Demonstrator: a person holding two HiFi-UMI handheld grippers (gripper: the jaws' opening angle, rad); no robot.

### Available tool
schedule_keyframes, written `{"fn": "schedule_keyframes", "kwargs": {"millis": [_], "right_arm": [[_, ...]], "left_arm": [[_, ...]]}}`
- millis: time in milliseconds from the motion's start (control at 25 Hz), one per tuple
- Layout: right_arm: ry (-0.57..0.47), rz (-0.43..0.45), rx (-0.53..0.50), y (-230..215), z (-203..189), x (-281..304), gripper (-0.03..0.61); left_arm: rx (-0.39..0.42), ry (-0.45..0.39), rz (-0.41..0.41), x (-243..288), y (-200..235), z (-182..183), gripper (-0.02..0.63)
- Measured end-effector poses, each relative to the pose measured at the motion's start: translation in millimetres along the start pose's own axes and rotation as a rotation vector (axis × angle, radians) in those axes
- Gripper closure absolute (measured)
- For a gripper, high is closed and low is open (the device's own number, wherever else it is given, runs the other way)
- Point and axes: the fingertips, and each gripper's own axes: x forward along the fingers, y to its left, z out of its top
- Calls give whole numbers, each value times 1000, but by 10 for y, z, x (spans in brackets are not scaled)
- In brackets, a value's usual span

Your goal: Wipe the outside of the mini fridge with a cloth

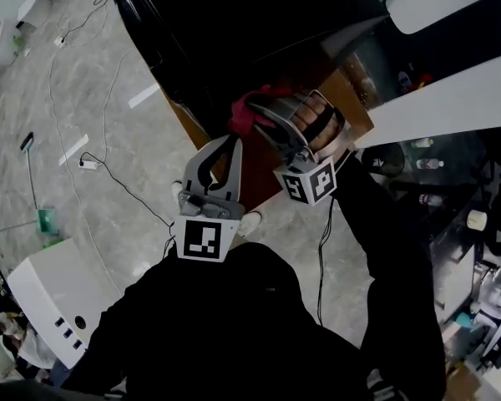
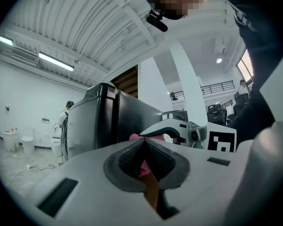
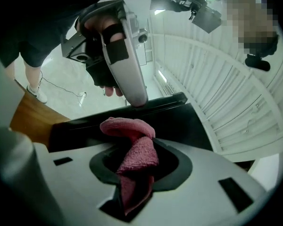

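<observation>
The black mini fridge stands on a wooden stand and fills the top of the head view. My right gripper is shut on a pink cloth, which is bunched up against the fridge's near edge. In the right gripper view the cloth sticks out between the jaws, with the fridge's dark surface right behind it. My left gripper is shut with nothing in it, its tip just below and left of the cloth. In the left gripper view the fridge rises ahead, with the cloth peeking over the jaws.
Grey marble floor with cables and a power strip lies to the left. A white box stands at the lower left. Shelves with bottles are on the right. A person stands far off by the wall.
</observation>
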Motion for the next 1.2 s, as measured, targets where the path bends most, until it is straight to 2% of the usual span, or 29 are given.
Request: {"fn": "schedule_keyframes", "kwargs": {"millis": [160,360,480,640,880,1120,1200], "right_arm": [[34,52,50,453,-133,34,453],[55,102,83,1001,-224,114,454],[69,149,109,1377,-285,140,454],[95,206,153,1881,-397,166,454],[115,267,201,2431,-476,224,454],[146,382,203,2959,-559,277,457],[166,457,204,3171,-605,282,457]], "left_arm": [[83,3,18,38,-124,-439,607],[137,-25,11,97,-128,-913,607],[66,74,44,65,-68,-1321,607],[35,151,50,96,-48,-1696,607],[-55,280,-20,243,-110,-2357,607],[-63,334,-44,241,-102,-2620,607],[-61,345,-48,243,-109,-2659,607]]}}
